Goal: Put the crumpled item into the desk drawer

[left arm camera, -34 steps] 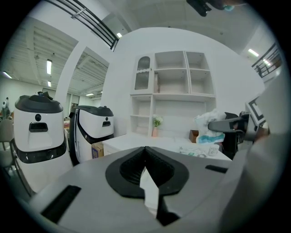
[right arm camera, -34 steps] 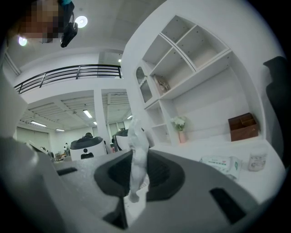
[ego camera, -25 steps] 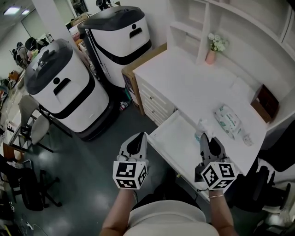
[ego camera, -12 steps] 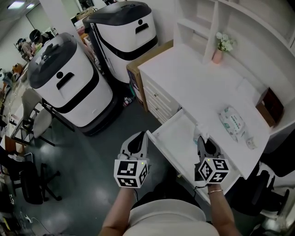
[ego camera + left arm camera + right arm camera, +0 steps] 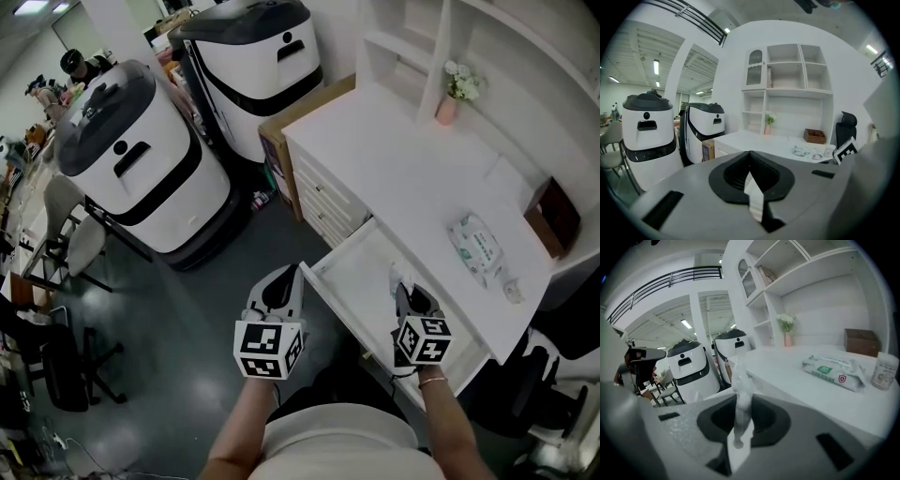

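Jaws of the right tool [image 5: 405,284] clamp a crumpled white wad [image 5: 740,394] above the open white desk drawer [image 5: 349,272]. The left tool [image 5: 281,289], jaws together and empty, hangs over the dark floor [image 5: 187,337] just left of the drawer. A green-and-white wipes pack [image 5: 473,246] lies on the white bench [image 5: 394,178].

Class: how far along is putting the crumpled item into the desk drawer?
Done: the drawer is open. In hand: the right gripper grips the crumpled item over it. Left: lower and release it inside. The left gripper is shut, holding nothing.
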`<state>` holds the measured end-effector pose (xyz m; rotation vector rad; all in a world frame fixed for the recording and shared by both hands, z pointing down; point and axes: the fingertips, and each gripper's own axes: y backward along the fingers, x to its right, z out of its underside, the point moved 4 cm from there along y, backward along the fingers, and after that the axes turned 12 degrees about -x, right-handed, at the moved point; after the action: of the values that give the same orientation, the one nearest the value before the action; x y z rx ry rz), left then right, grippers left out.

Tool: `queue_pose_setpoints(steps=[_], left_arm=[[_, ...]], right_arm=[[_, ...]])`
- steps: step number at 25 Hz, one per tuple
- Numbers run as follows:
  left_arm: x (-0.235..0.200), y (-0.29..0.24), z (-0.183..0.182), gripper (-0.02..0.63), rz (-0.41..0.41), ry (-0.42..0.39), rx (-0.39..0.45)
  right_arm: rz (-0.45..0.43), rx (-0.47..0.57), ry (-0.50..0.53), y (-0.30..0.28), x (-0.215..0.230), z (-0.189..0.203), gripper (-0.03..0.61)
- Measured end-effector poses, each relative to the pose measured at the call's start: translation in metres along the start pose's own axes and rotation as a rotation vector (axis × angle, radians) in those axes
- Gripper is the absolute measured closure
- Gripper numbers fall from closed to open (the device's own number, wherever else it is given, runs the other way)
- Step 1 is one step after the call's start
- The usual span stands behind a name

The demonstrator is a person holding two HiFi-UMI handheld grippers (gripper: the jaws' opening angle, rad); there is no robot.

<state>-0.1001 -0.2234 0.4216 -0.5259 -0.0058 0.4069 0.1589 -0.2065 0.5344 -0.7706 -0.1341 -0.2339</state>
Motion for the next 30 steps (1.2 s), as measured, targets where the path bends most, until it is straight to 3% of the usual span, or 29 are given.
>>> queue_pose_setpoints(steps=[30], left_arm=[[-0.011, -0.013, 0.013, 0.618, -0.003, 0.014, -0.059]], right_arm=[[0.083, -0.42, 0.002, -0.057, 0.024, 0.083, 0.523]])
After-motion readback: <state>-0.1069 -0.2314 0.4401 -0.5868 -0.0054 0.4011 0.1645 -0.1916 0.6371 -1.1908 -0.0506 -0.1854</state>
